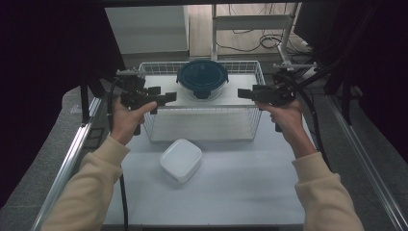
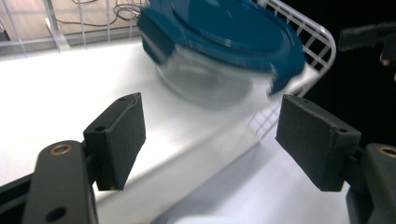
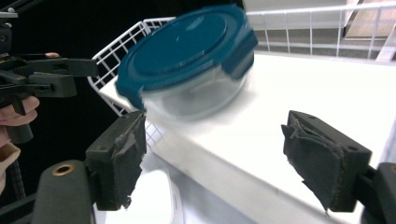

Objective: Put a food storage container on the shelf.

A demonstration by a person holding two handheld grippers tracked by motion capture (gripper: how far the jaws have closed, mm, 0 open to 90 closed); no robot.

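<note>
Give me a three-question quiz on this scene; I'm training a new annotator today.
1. True or false: the left gripper is shut on the blue-lidded glass container.
2. Where does the container stand? A) on the white board across the wire basket B) on the table beside the white square box
3. Fill in: the right gripper has its fingers ____.

Key: 1 false: its fingers are apart, nothing between them. 2 A. 3 open.
</note>
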